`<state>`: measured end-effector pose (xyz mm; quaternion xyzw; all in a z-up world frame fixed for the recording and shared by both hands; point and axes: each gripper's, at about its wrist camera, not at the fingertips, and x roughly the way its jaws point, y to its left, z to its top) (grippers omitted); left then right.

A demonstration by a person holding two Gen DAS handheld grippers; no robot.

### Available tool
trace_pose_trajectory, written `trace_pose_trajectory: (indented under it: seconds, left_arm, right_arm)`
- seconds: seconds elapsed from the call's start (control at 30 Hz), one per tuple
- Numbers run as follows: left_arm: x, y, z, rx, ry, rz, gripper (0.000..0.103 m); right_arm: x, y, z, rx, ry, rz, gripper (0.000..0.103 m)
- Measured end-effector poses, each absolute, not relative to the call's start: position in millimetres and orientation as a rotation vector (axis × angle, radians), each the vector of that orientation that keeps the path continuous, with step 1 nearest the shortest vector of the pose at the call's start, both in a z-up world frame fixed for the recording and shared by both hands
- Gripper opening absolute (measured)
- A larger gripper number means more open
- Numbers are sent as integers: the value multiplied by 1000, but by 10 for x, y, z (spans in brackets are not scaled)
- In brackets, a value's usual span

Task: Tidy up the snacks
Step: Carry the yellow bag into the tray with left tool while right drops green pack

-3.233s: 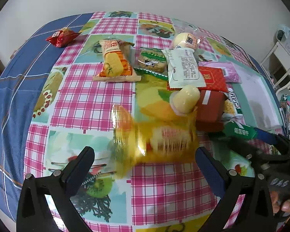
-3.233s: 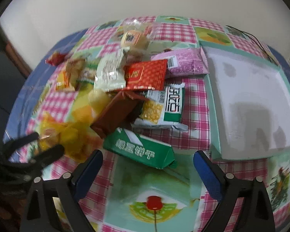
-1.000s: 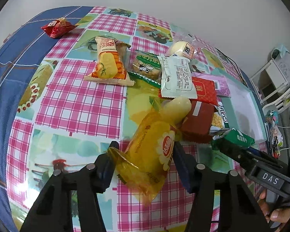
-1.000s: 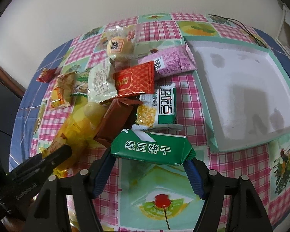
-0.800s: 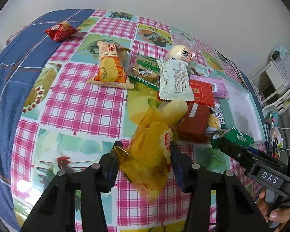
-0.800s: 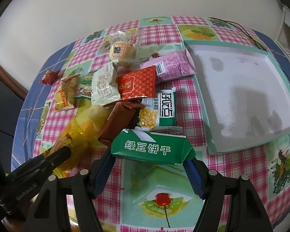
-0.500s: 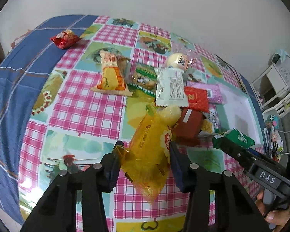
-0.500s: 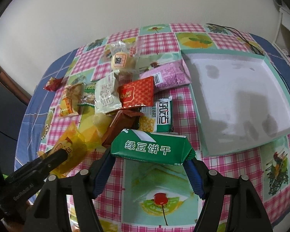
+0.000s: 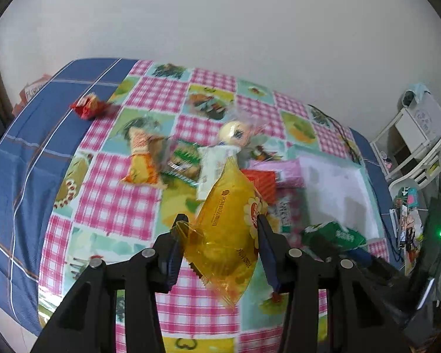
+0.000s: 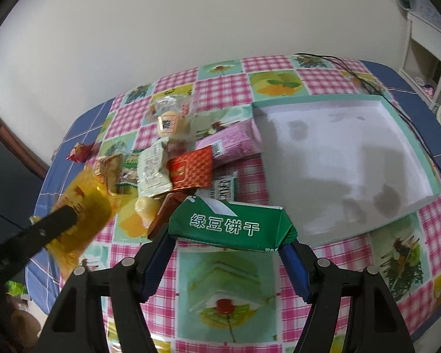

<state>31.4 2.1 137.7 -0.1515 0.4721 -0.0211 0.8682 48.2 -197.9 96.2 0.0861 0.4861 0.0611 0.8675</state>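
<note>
My left gripper (image 9: 219, 248) clamps a yellow snack bag (image 9: 229, 220), lifted above the checked tablecloth (image 9: 114, 200). My right gripper (image 10: 229, 245) pinches a green biscuit pack (image 10: 229, 225) above the cloth. Beyond lie the snack pile (image 10: 173, 164) and the white tray (image 10: 338, 158).

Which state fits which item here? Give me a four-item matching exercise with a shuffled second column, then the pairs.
Items:
1. yellow snack bag
2. green biscuit pack
3. white tray
4. small red wrapper

States:
A. lies alone near the blue edge of the tablecloth
B. clamped in the left gripper
C. on the table with nothing in it
D. clamped in the right gripper

Pairs: 1-B, 2-D, 3-C, 4-A
</note>
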Motion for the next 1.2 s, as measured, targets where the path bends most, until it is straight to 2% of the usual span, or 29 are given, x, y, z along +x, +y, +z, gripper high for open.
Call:
trace_pose_trajectory:
  seconds: [0.53,0.8,1.2]
  left_arm:
    - [967,-1175,1665,-253,959,-141,48]
    - [1372,-1878,1477,-262,952,-239,48]
    - [1870,-2269,772,-225,999,-282,48]
  right_arm:
    - [757,-2865,1011,238,986,-139,73]
    - [957,-3465,866,287,984,-288,73]
    - [1377,-4040,503,280,956,-398,73]
